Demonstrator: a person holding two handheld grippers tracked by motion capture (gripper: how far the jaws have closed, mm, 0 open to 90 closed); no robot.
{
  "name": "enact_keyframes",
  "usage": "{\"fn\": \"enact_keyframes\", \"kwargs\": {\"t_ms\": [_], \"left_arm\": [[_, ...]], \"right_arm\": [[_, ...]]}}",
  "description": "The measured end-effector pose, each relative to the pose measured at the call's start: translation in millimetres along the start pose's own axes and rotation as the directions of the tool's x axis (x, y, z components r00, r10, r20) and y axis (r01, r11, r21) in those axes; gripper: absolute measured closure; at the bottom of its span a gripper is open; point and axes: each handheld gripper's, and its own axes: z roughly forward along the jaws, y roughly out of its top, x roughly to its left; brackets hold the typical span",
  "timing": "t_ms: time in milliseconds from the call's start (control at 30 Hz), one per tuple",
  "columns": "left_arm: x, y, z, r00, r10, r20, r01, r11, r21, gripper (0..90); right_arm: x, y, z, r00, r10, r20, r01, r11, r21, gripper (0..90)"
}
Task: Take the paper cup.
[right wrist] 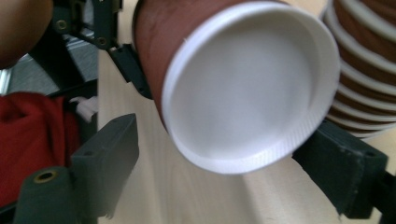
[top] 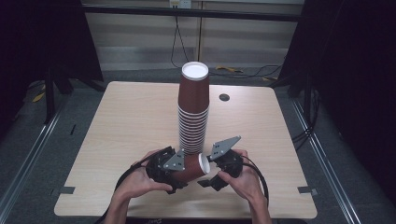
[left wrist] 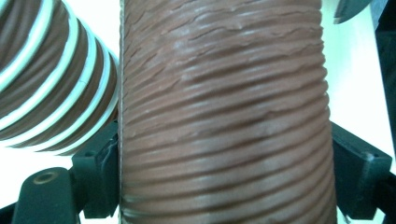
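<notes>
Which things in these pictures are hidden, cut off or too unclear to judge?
- High view: the left gripper jaws lie behind the held cup and hand.
- Left gripper view: the cup runs past the top and bottom edges, so its ends are cut off.
- Right gripper view: the cup's white bottom hides the wall behind; the right gripper's contact with it is unclear.
- The stack of cups hides its own count.

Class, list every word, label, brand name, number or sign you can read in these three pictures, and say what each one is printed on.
None: no readable text anywhere.
The single brown cup has ribbed sides, without print.
Its white base is blank.
The stack of cups carries no lettering.
</notes>
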Motion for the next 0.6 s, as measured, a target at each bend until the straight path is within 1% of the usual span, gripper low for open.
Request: {"fn": "enact_keyframes", "kwargs": {"t_ms": [33,67,100,133,167,200,267,300,333,367,400,433,467,500,533,567,600], "left_arm": [[-0.1,0.4,0.5,1.0,0.003,-0.002,-0.003,1.0,0.006,14.5],[-0.3,1.0,1.8,0.9999,0.001,0.011,-0.001,1.0,0.004,14.4],[-0.8,1.7,2.3,0.9999,0.016,-0.001,-0.016,0.9998,0.015,14.4],[-2.3,1.9,3.2,0.9999,0.012,-0.002,-0.012,0.9995,0.028,14.5],[-2.3,1.9,3.2,0.9999,0.012,-0.002,-0.012,0.9995,0.028,14.4],[-3.5,2.8,4.3,0.9998,0.02,-0.007,-0.019,0.9989,0.042,14.4],[-3.8,3.0,4.9,0.9997,0.023,-0.003,-0.023,0.9989,0.042,14.4],[-4.2,3.5,5.7,0.9995,0.033,0.005,-0.033,0.9981,0.052,14.4],[-5.2,3.6,6.6,0.9995,0.031,0.009,-0.031,0.998,0.055,14.4],[-6.5,3.7,7.3,0.9996,0.026,0.003,-0.026,0.9984,0.049,14.4],[-6.9,4.2,5.9,0.9997,0.026,0.003,-0.026,0.9979,0.059,14.5],[-6.9,4.2,5.9,0.9997,0.026,0.003,-0.026,0.9979,0.059,14.4],[-7.2,4.1,5.7,0.9998,0.02,0.008,-0.021,0.9983,0.055,14.4],[-6.7,3.6,6.8,0.9996,0.025,0.013,-0.026,0.9981,0.056,14.4],[-7.1,3.4,7.8,0.9997,0.013,0.022,-0.014,0.9983,0.057,14.4],[-7.1,3.4,7.8,0.9997,0.013,0.022,-0.014,0.9983,0.057,14.4],[-5.8,3.6,7.9,0.9991,0.03,0.029,-0.032,0.9969,0.072,14.4]], "right_arm": [[-0.1,0.6,0.7,1.0,0.0,0.004,0.0,1.0,0.001,14.5],[-0.5,1.2,1.5,1.0,0.0,0.003,0.0,1.0,0.007,14.5],[-1.1,1.9,2.4,1.0,-0.002,0.003,0.002,1.0,0.009,15.1],[-1.4,2.6,3.0,1.0,0.002,0.006,-0.002,1.0,0.009,15.0],[-1.4,2.6,3.0,1.0,0.002,0.006,-0.002,1.0,0.009,15.0],[-2.2,3.9,4.8,1.0,-0.001,0.0,0.001,1.0,0.017,15.2],[-2.8,4.3,5.5,1.0,-0.001,-0.002,0.001,1.0,0.018,15.2],[-2.8,4.9,5.9,1.0,-0.004,-0.003,0.004,1.0,0.027,15.7],[-2.5,5.5,5.9,0.9999,-0.007,-0.008,0.007,1.0,0.022,16.2],[-2.4,5.8,5.9,0.9998,-0.006,-0.018,0.006,1.0,0.025,16.2],[-3.2,6.0,4.6,0.9999,-0.007,0.015,0.007,1.0,0.021,12.6],[-3.2,6.0,4.6,0.9999,-0.007,0.015,0.007,1.0,0.021,12.6],[-4.7,5.9,3.2,1.0,-0.001,0.0,0.001,1.0,0.011,12.7],[-4.3,6.6,3.0,1.0,-0.004,0.003,0.004,1.0,0.011,13.4],[-3.7,7.2,3.1,1.0,-0.006,-0.003,0.006,1.0,0.014,14.5],[-3.7,7.2,3.1,1.0,-0.006,-0.003,0.006,1.0,0.014,14.5],[-2.4,8.8,4.3,0.9999,-0.015,0.001,0.015,1.0,0.023,15.3]]}}
